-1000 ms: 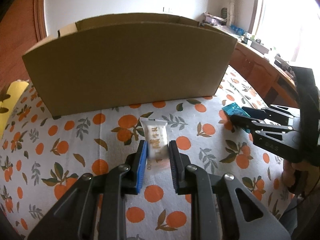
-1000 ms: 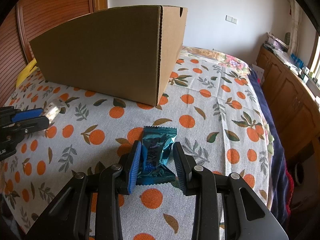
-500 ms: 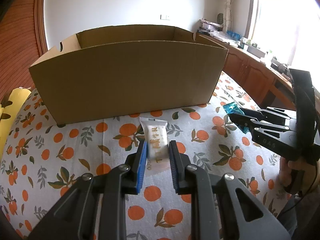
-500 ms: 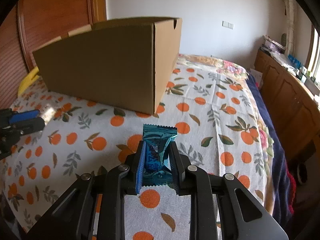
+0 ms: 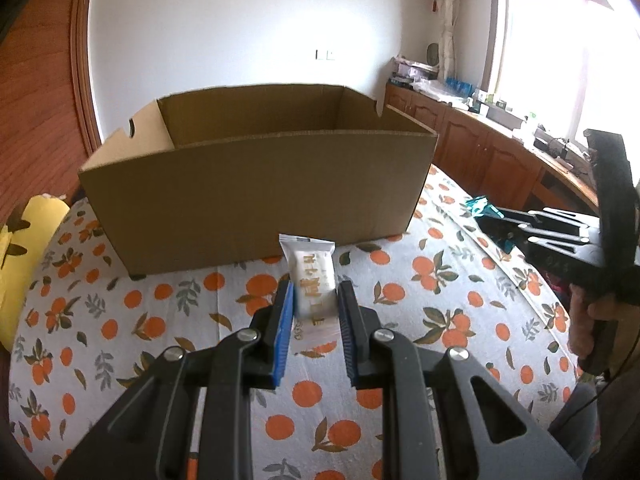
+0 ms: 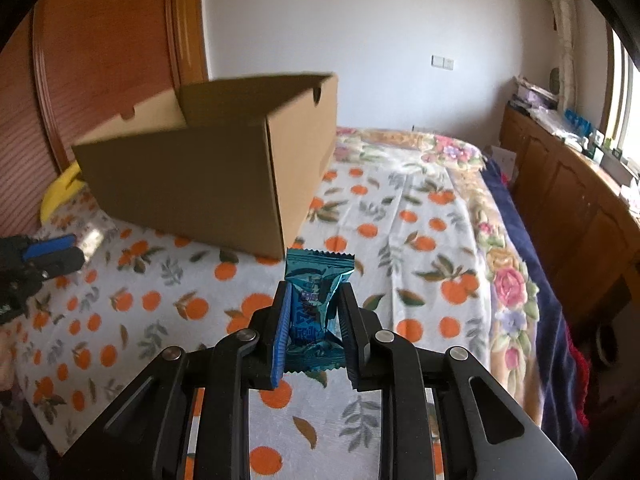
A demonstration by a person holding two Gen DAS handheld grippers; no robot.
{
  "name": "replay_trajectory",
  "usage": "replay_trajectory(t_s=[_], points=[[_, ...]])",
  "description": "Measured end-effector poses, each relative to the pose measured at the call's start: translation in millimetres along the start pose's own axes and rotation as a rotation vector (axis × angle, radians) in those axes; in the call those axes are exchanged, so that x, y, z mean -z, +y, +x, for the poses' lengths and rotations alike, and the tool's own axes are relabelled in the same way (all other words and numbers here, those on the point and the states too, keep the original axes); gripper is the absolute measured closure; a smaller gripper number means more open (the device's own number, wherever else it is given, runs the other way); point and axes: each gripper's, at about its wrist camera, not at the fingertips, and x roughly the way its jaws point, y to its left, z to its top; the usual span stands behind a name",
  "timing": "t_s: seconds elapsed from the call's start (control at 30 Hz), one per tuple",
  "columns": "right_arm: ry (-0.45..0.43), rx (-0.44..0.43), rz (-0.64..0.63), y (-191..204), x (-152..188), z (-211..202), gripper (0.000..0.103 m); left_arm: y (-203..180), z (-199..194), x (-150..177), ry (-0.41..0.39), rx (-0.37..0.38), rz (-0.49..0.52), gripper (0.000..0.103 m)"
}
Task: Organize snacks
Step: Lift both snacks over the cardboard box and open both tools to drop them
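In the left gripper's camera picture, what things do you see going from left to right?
Yellow pillow → cardboard box → white snack held in the left gripper → teal snack in the right gripper.

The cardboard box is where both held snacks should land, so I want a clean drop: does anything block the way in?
Only the cardboard box near wall: the white snack and teal snack must clear it. The top is open.

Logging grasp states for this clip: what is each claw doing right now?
Left claw: closed on the white rectangular snack packet.
Right claw: closed on the shiny teal foil snack packet.
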Motion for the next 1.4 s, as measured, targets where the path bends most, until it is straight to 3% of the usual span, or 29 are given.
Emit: replay_trajectory(t_s=[0.53,1.4], points=[[-0.100,-0.018,-0.095,37,-37,-38,0.082,30,-25,-37,-0.102,-0.011,0.008,0.083],[-0.139,-0.088,-0.157,75,-96,15,0.082,76,10,-94,-0.180,-0.017,0.010,0.083]])
